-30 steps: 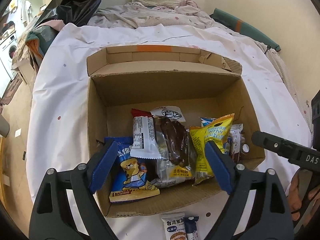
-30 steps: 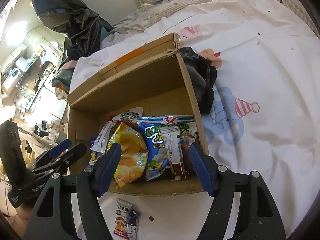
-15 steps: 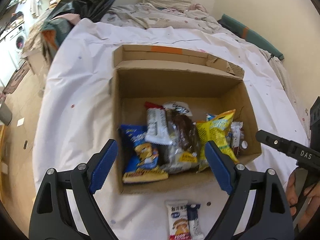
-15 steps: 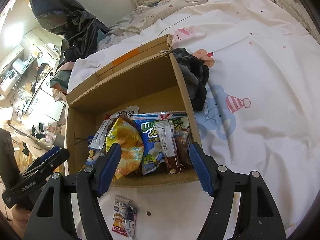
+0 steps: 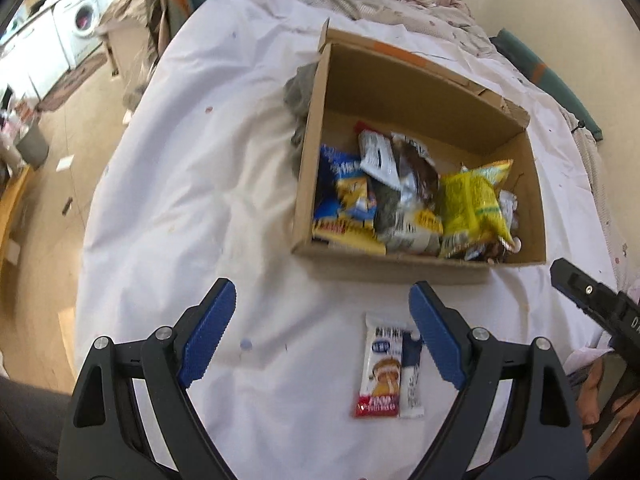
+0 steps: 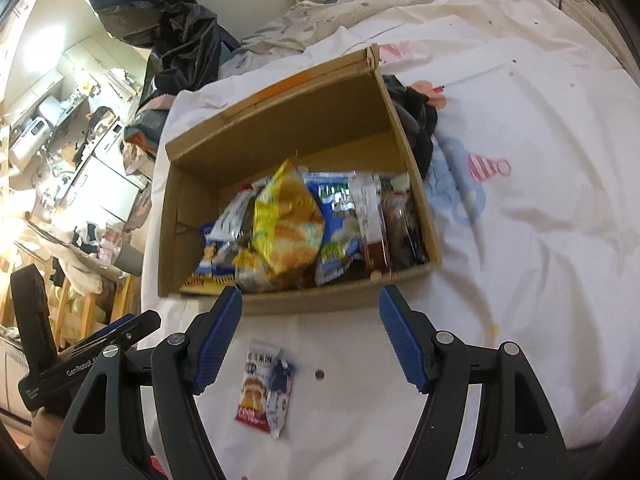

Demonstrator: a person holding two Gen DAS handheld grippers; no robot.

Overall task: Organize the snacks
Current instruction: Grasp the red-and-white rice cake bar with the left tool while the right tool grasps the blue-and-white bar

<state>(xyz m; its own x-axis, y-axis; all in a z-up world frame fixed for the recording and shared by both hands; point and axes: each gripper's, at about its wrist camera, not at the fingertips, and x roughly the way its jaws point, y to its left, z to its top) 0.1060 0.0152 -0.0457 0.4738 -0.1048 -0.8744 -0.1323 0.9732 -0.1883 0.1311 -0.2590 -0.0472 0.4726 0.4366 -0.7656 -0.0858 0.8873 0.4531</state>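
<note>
An open cardboard box stands on the white sheet, holding several snack packs, among them a yellow chip bag and a blue pack. A small white and red snack packet lies on the sheet in front of the box. My left gripper is open and empty, above the sheet just left of the packet. My right gripper is open and empty, in front of the box and just right of the packet.
A dark cloth lies bunched against the box's side. A black plastic bag and rumpled bedding sit behind. The bed edge drops to the floor on the left, with furniture beyond.
Both grippers have pulled back and up from over the box. The packet on the sheet now lies fully in view between the fingers. Both stay open.
</note>
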